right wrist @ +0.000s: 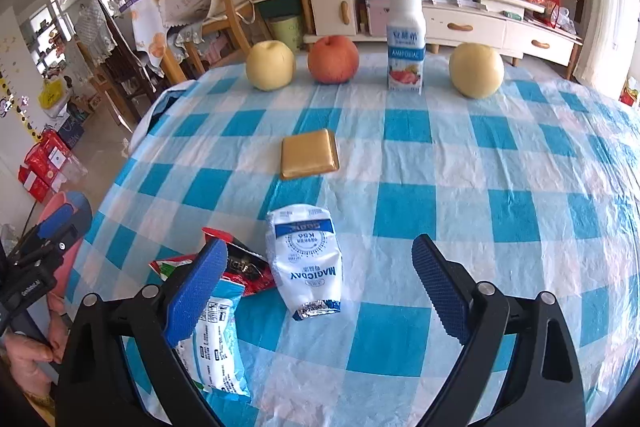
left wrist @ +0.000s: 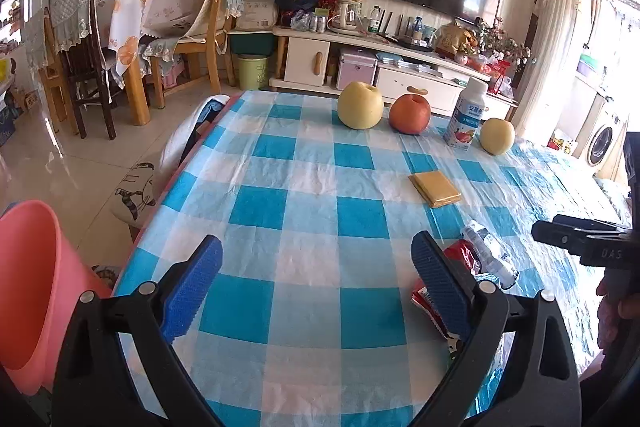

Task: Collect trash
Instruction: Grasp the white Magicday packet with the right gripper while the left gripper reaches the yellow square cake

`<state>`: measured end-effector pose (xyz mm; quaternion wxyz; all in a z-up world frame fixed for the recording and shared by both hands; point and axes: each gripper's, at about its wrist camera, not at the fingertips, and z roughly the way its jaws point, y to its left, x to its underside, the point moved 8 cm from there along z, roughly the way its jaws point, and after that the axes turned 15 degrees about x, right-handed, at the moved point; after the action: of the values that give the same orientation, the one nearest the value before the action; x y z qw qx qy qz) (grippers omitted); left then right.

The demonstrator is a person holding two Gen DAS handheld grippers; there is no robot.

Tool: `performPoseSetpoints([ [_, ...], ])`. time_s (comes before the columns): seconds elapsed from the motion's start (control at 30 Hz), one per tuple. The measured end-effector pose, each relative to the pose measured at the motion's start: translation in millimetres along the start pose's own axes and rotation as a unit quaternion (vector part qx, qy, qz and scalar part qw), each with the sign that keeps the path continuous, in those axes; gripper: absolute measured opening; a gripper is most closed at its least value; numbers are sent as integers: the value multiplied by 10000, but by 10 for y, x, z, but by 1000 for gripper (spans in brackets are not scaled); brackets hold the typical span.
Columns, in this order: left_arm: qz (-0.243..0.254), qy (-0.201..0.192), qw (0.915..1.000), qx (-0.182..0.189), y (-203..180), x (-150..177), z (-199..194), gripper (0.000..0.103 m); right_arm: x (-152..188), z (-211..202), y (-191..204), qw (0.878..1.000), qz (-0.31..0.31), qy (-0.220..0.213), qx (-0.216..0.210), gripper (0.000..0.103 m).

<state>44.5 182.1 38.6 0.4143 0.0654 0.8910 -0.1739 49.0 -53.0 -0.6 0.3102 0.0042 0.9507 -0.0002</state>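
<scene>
On the blue-and-white checked table, a white MAGICDAY wrapper point(right wrist: 306, 259) lies just ahead of my right gripper point(right wrist: 316, 287), which is open with nothing between its fingers. A red wrapper point(right wrist: 244, 267) and a white-and-blue wrapper point(right wrist: 218, 351) lie beside and under its left finger. A gold flat packet point(right wrist: 310, 154) rests mid-table. My left gripper point(left wrist: 318, 291) is open over bare cloth; the red wrapper point(left wrist: 464, 255) and white wrapper point(left wrist: 490, 251) sit by its right finger. A pink bin point(left wrist: 36, 287) stands at the table's left edge.
Two yellow pears point(right wrist: 270, 65) point(right wrist: 476, 69), a red apple point(right wrist: 333, 59) and a yogurt bottle point(right wrist: 406, 43) line the far edge. The other gripper point(left wrist: 580, 239) and a hand point(left wrist: 616, 311) show at right. Chairs and a TV cabinet stand beyond.
</scene>
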Motion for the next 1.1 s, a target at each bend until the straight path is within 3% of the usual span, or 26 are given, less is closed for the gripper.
performPoseSetpoints([
  [0.33, 17, 130, 9999, 35, -30, 8, 143, 96, 179, 322, 204, 9984, -393, 380, -114, 74],
  [0.73, 68, 247, 9996, 109, -71, 11, 282, 96, 234, 492, 136, 9979, -316, 528, -183, 72],
  [0.87, 143, 288, 9994, 132, -114, 23, 313, 96, 251, 511, 163, 9977, -442, 488, -153, 59],
  [1.1, 197, 320, 9992, 146, -152, 26, 345, 96, 250, 487, 117, 9978, -396, 514, -152, 58],
])
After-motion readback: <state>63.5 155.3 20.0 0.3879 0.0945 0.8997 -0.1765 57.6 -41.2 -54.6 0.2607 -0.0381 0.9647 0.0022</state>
